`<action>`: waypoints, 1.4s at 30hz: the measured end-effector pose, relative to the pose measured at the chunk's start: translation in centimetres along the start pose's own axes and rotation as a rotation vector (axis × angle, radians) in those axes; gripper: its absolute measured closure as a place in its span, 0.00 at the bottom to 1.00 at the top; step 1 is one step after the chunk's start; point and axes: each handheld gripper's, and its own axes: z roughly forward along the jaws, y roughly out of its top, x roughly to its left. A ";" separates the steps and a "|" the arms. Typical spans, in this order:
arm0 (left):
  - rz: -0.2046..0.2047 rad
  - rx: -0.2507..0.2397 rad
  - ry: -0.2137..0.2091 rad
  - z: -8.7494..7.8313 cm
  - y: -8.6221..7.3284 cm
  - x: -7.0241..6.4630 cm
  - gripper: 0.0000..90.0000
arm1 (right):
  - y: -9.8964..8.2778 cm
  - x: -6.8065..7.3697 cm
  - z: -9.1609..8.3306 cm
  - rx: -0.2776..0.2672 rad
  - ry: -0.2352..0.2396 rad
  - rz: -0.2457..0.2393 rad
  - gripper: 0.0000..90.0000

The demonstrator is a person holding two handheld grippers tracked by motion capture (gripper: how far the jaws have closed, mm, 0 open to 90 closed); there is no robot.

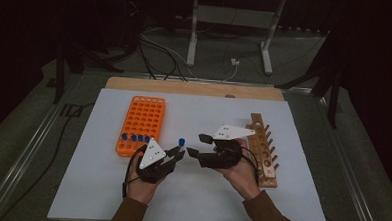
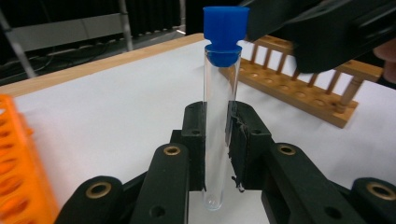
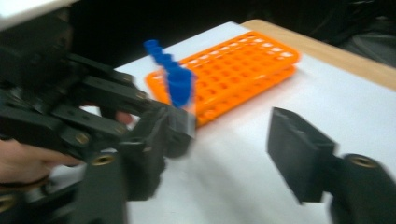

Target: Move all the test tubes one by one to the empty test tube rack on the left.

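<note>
1. A clear test tube with a blue cap was held upright in the left gripper, whose jaws were closed tight on the glass at mid-length
2. The tube was kept above the white table, near the middle of its near half, between the orange rack toward the left edge and the wooden rack toward the right edge
3. The right gripper was found just beside the cap with its jaws parted and nothing between them
4. Four more blue-capped tubes were left standing in the near row of the orange rack
5. A slip was judged possible, since smooth glass was clamped by narrow pads only
6. The tube could be tilted or knocked loose if the open right jaws were brought against the cap off-centre
7. Too hard a squeeze was judged a risk to the thin glass
</note>
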 end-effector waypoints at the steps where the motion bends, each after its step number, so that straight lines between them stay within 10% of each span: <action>1: -0.006 0.002 0.006 -0.2 -0.1 0.3 0.87 | -0.1 -0.1 -0.1 -0.003 -0.015 -0.002 0.31; 19: -0.039 -0.023 0.028 -4.8 -0.1 3.9 0.87 | -3.1 -4.7 -3.6 -0.044 -0.206 0.102 0.00; 42: -0.079 -0.047 0.164 -9.0 -1.6 7.7 0.87 | -5.9 -8.1 -8.4 -0.099 -0.312 0.204 0.00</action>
